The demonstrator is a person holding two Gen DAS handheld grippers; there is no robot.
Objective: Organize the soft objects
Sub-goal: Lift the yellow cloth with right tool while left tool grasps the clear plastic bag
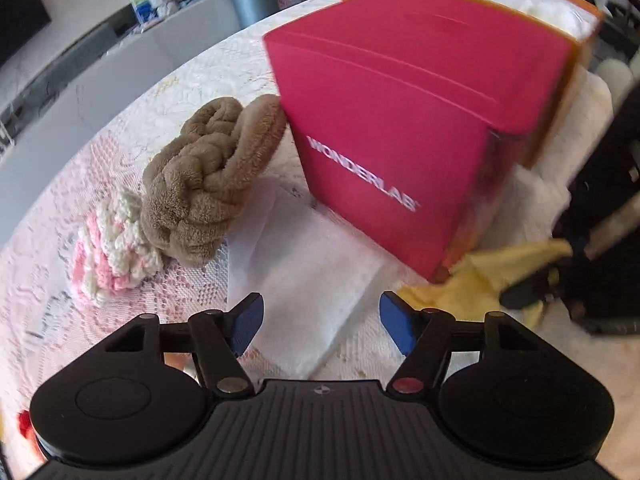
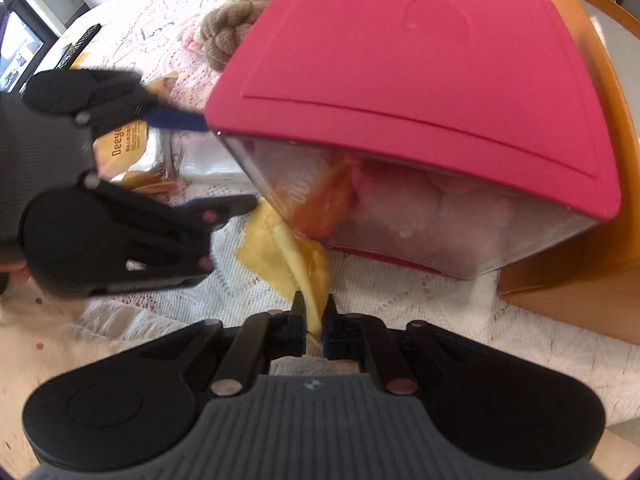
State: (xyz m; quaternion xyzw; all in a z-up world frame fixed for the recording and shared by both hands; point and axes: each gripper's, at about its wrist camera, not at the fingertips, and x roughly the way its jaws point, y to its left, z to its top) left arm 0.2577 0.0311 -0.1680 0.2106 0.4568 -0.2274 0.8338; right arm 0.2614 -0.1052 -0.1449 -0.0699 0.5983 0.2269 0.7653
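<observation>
A: Yellow cloth [image 2: 288, 256] lay on the lace tablecloth [image 2: 400, 300], one end trapped under the tilted magenta box [image 2: 400, 80], the other end pinched between the pressed-together fingers of the right gripper [image 2: 314, 312].

B: Leftmost items?

A: In the left wrist view, a pink-and-white crocheted piece [image 1: 108, 252], then a brown plush knot [image 1: 200, 176] touching it, then a white folded sheet [image 1: 304, 288] under the left gripper [image 1: 322, 320]. Its jaws stood spread, nothing between them. The box sat right of the knot, an orange carton [image 1: 560, 92] behind it.

B: Risks?

A: Judgement only. If the right gripper pulled while the box edge sat on the cloth, the box could tip or skid; it looked already canted. Its clear side [image 2: 420, 216] showed loose soft contents and something orange that might spill.

B: And the left?

A: From the right wrist view, the left gripper hung just beside the box's corner, above a snack packet [image 2: 128, 148]. Closing there could catch packet or sheet rather than steady the box. The cloth pinch was narrow, too; a hard tug might slip it free.

B: Blur?

A: Heavy on box and left gripper; contact there could not be told.
</observation>
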